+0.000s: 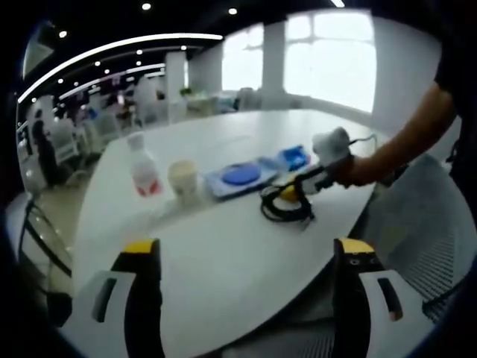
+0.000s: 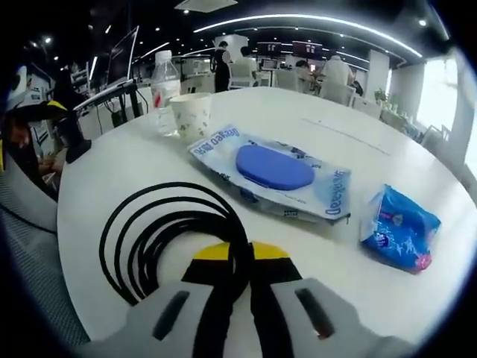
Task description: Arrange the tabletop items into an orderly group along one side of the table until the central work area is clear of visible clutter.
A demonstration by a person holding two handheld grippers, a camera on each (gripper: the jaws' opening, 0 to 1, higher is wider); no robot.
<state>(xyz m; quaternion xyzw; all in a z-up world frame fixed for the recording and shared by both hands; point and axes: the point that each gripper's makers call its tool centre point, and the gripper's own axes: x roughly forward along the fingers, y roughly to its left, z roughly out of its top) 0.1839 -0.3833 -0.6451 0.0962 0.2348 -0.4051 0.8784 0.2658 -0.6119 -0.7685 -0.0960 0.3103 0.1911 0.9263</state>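
Bright daylight pours through the windows (image 1: 328, 63), blowing them out white. Ceiling light strips (image 2: 313, 22) arc overhead, bent by fisheye distortion. The white table (image 1: 223, 253) glows evenly beneath the windows, shadows faint; left gripper view slightly soft.

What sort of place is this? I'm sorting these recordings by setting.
Probably an open-plan office or shared workspace: a large white oval table like a meeting table, grey mesh office chairs, and people seated at desks under long ceiling light strips.
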